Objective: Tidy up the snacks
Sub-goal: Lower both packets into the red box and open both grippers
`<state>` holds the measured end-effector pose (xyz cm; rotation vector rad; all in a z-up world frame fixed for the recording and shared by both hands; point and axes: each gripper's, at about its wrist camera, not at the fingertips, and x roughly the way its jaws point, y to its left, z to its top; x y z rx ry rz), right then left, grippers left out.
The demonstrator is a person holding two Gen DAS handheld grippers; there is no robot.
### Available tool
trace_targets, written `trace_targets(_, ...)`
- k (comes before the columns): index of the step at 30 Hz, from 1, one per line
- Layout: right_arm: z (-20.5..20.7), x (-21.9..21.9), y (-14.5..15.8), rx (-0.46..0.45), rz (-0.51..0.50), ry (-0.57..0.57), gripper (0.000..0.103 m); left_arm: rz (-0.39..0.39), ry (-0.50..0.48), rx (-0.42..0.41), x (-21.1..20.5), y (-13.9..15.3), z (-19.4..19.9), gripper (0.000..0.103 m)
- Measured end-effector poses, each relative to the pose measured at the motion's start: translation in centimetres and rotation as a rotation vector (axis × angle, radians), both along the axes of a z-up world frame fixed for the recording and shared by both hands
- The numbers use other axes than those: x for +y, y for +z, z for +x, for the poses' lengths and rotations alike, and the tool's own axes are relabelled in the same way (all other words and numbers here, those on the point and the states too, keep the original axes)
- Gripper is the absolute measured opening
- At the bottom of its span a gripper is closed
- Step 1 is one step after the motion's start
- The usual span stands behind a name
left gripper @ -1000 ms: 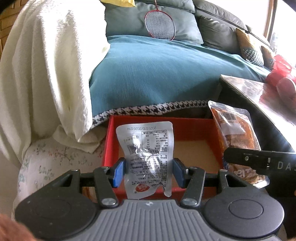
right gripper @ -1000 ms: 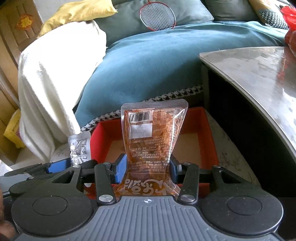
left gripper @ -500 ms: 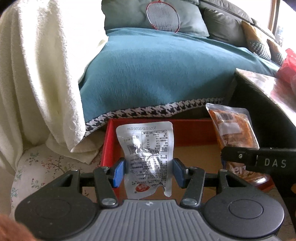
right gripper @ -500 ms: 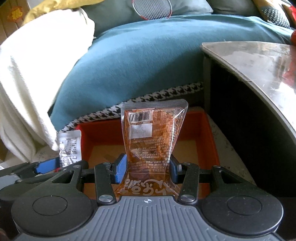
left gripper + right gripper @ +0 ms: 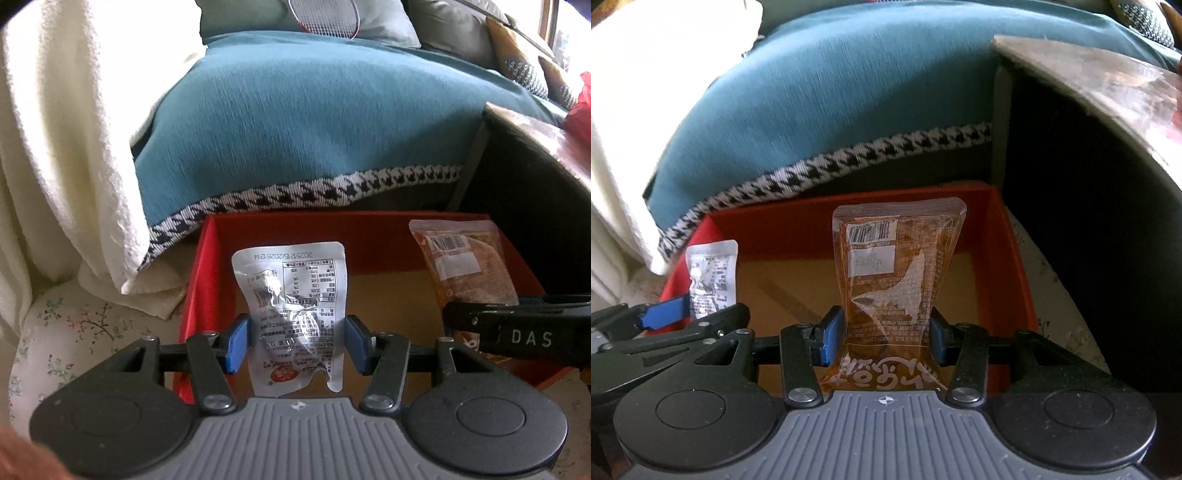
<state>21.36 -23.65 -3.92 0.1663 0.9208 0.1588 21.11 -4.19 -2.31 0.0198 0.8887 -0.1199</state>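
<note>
Above the red box (image 5: 207, 295) at lower centre, left gripper (image 5: 295, 345) clamps a silver snack pouch (image 5: 291, 314) while right gripper (image 5: 882, 339) clamps an orange snack pouch (image 5: 892, 280)

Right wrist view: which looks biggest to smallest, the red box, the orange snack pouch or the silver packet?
1. Red box, clearly the largest.
2. Orange snack pouch, though it is nearest the camera, which flatters it.
3. Silver packet, partly hidden, so its rank is uncertain.

Both hand-held grippers tilt steeply downward, side by side. The left hand-held gripper (image 5: 293, 345) has its blue pads clamped on a packet. The right hand-held gripper (image 5: 886, 341) pinches its own likewise.
</note>
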Motion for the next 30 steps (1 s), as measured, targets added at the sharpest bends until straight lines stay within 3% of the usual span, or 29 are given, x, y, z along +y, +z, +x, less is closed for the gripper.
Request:
trace_targets(13, 0.7, 0.1, -2.5, 0.044, -0.026, -0.002, 0.055, 0.029, -0.006, 0.022, -0.5, -1.6, 0.6, 0.047)
trace_targets(30, 1.0, 0.0, -3.4, 0.068, -0.057, 0.017, 0.056, 0.045, -0.036, 0.032, -1.7, -2.5, 0.8, 0.047)
